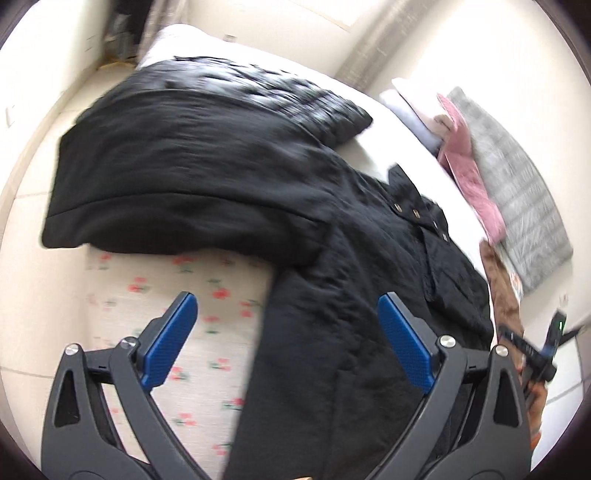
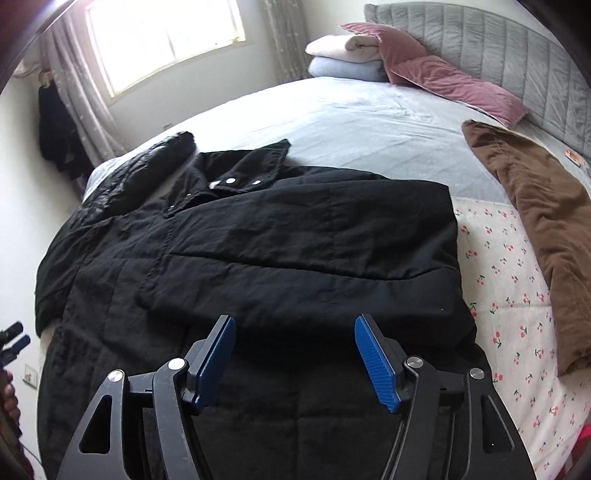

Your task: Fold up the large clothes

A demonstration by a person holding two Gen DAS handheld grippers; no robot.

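A large black padded coat [image 2: 229, 251] lies spread on the bed, collar with snap buttons [image 2: 240, 173] toward the far side. One sleeve is folded across its front [image 2: 332, 236]. In the left wrist view the coat [image 1: 229, 166] looks blurred, its sleeve lying over the bed's corner. My left gripper [image 1: 286, 302] is open and empty above the coat's edge and the flowered sheet. My right gripper [image 2: 294, 325] is open and empty just above the coat's lower part. The other gripper shows at the left edge of the right wrist view [image 2: 13, 341].
The bed has a pale sheet [image 2: 369, 122] and a cherry-print cover [image 2: 509, 280]. A brown garment [image 2: 535, 229] lies at the right. Pink pillow [image 2: 443, 81] and folded blankets [image 2: 347, 55] sit by the grey headboard [image 2: 517, 59]. A window [image 2: 166, 33] is behind.
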